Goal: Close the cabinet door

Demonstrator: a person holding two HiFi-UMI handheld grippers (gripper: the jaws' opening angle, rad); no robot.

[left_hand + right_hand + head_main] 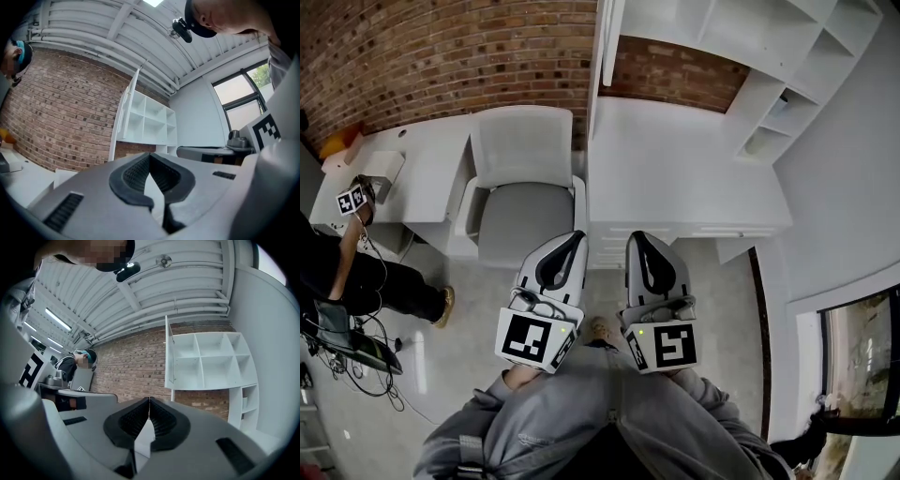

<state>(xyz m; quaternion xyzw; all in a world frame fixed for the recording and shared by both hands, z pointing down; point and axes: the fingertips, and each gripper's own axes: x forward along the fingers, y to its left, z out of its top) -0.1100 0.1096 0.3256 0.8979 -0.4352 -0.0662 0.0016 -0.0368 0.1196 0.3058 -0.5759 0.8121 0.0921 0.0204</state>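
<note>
Jaws together; cabinet door point(607, 42) open over white desk point(675, 178), brick wall point(441, 56).

A white chair point(521, 178) with a grey seat stands just ahead of my left gripper point(577, 236). A white desk point(684, 169) lies ahead of my right gripper point(636, 238). A brick wall point(441, 56) runs beyond both, and a person point(366, 277) sits far off to their left.
</note>
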